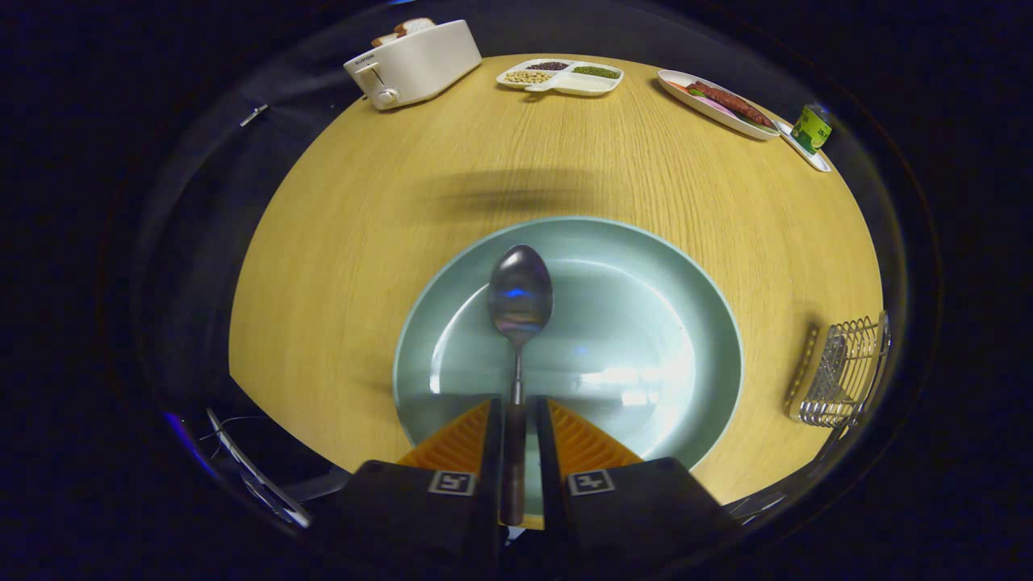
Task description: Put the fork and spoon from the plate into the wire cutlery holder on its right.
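A steel spoon (520,297) with a dark handle points straight ahead from between my fingers, its bowl above the middle of the pale green plate (694,339). My gripper (516,401) is shut on the spoon's handle, one finger on each side. The plate sits on the round wooden table (363,242) just ahead of and beneath the fingers. To the right of the plate stands the wire cutlery holder (843,375), near the table's edge. Something metallic seems to rest inside it, but I cannot tell what.
At the table's far side stand a white toaster (416,63) with bread, a divided tray of beans (561,77), a long dish of food (718,103) and a green can (812,129). Bare wood lies between the plate and the holder.
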The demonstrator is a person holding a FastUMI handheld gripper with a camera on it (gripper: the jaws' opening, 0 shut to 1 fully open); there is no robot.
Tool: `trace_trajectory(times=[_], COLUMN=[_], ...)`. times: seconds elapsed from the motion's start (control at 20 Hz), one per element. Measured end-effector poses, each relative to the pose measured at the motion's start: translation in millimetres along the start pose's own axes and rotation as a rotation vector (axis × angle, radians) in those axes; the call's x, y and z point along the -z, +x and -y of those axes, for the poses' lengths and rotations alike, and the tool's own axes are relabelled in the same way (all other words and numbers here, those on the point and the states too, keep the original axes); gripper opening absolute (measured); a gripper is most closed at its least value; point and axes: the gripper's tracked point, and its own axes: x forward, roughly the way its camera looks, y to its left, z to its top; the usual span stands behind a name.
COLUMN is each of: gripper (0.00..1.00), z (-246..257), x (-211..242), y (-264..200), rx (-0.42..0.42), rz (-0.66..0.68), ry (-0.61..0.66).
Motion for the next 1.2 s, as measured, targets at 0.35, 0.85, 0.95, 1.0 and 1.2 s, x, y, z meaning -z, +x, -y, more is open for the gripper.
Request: trace_trajectory(times=[0.35,0.85,0.95,1.0,1.2], gripper=[0.08,0.08,0.08,0.08,0.08], z=[3.1,144.0,173.0,187.9,236.7], x=[0.4,-16.7,-7.4,0.6,21.9], y=[-56.3,-220.1,-234.4,-238.9,-248.4], rx=[-0.118,-0.1,-0.074,-0.052,0.017], rz=[-0.013,0.028,-0.027,-0.074,-0.278], ry=[0.015,0.013,0.005,-0.015,-0.091])
